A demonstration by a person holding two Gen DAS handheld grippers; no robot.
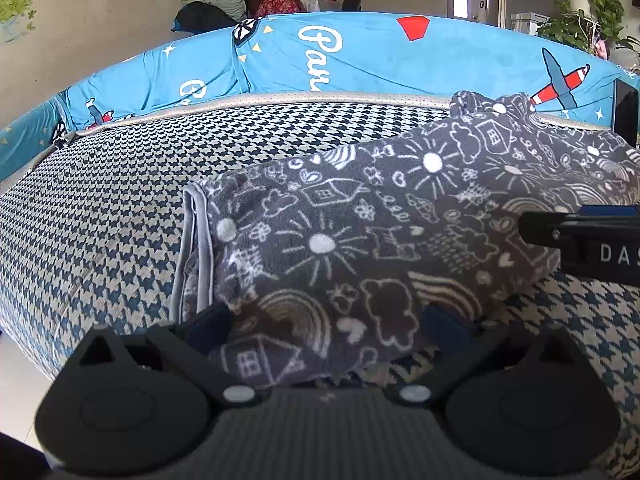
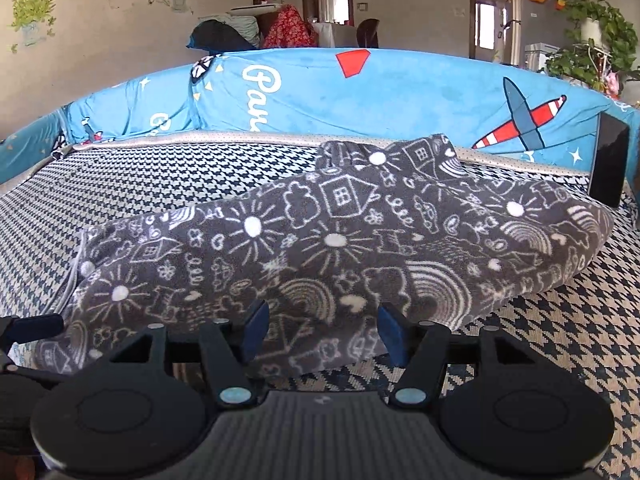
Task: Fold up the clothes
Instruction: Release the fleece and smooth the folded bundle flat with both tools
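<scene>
A grey fleece garment (image 1: 360, 216) with white doodles of suns, houses and rainbows lies folded in a long bundle on the houndstooth cushion (image 1: 100, 208). My left gripper (image 1: 326, 328) is open at the garment's near left end. Its fingers stand wide apart, with the fabric's near edge lying loose between them. In the right wrist view the same garment (image 2: 340, 240) stretches across the cushion (image 2: 540, 340). My right gripper (image 2: 324, 330) is open over its near edge, with flat, unpinched fabric between the blue pads (image 2: 256, 326). Each gripper shows at the edge of the other's view.
A bright blue blanket (image 2: 400, 92) printed with planes covers the backrest behind the cushion. A dark flat slab (image 2: 608, 160) leans upright at the far right end. Pale floor (image 1: 16, 360) shows past the cushion's left edge. Potted plants (image 2: 592, 44) stand at the back right.
</scene>
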